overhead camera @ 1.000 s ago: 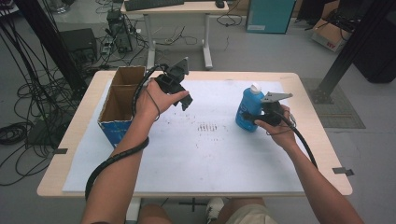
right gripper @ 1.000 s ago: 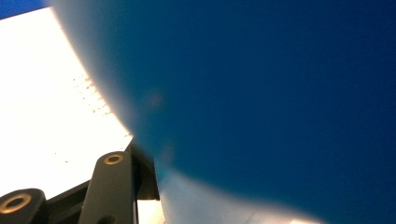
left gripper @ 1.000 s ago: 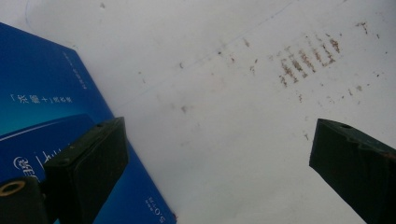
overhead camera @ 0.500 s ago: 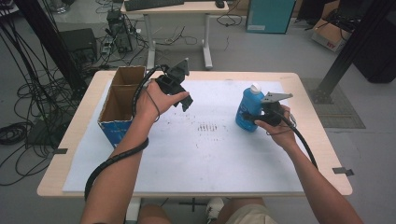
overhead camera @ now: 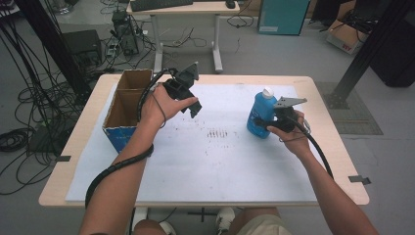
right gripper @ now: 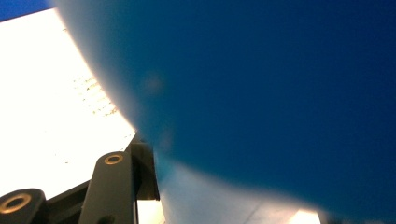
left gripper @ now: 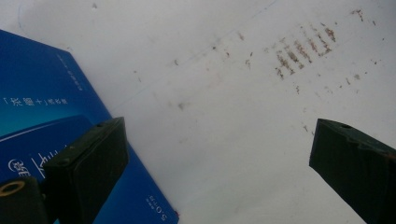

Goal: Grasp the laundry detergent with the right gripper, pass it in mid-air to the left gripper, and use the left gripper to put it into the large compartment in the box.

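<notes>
A blue bottle (overhead camera: 259, 115) with a white cap stands upright on the white sheet (overhead camera: 205, 166), right of centre. My right gripper (overhead camera: 262, 122) is shut on its lower body, and in the right gripper view the bottle's blue wall (right gripper: 261, 93) looms close against the jaws. My left gripper (overhead camera: 193, 106) is held above the sheet beside the cardboard box (overhead camera: 122, 115), pointing down. In the left gripper view its jaws stand wide apart with nothing between them; the gripper (left gripper: 215, 168) is over bare sheet, with the box's blue side (left gripper: 42, 116) at the left.
The open cardboard box sits at the table's left edge. A patch of brown smudges (overhead camera: 218, 133) marks the sheet's middle. Cables trail from both grippers. Beyond the table stand a desk (overhead camera: 186, 10), a black post (overhead camera: 362, 54) and floor cables.
</notes>
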`<state>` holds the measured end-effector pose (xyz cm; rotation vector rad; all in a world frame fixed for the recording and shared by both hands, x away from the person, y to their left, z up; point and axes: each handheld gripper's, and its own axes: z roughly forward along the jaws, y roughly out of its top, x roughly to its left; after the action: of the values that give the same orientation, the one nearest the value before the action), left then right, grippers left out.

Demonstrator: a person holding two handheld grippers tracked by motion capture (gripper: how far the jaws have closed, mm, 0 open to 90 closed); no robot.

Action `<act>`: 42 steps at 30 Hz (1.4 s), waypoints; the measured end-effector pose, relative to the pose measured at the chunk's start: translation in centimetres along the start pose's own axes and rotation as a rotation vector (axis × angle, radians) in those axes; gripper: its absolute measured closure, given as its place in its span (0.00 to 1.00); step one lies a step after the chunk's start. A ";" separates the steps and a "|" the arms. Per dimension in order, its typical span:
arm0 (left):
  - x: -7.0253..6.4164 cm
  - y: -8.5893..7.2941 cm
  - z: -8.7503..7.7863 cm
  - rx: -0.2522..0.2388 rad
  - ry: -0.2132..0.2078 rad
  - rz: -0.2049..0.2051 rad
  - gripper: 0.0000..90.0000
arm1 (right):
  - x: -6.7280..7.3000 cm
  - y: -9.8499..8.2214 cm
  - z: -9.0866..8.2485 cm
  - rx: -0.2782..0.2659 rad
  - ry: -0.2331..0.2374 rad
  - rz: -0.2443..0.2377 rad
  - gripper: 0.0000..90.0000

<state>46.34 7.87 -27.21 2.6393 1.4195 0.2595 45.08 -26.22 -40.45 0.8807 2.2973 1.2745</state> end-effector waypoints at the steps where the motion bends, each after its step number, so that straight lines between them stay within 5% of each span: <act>1: 0.0 -0.1 -0.1 0.001 -0.001 0.005 0.06 | 0.0 0.0 0.0 0.000 0.000 -0.001 0.49; 14: 0.3 -0.7 -2.8 -0.008 -0.025 0.149 0.06 | 0.1 0.8 -0.4 0.045 -0.041 0.056 0.49; 23: 0.5 -0.1 -4.2 -0.015 -0.031 0.236 0.06 | 1.2 3.7 -2.3 0.073 -0.076 0.083 0.49; 32: 1.2 0.2 -6.0 -0.049 -0.049 0.301 0.06 | 3.5 7.4 -2.0 0.091 0.000 0.076 0.49; 42: 1.1 0.6 -8.6 -0.045 -0.057 0.405 0.06 | 6.6 10.9 1.2 0.091 0.163 -0.026 0.49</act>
<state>45.59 8.78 -18.63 2.8477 0.8400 0.2501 44.61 -16.69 -31.90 0.7998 2.5023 1.2819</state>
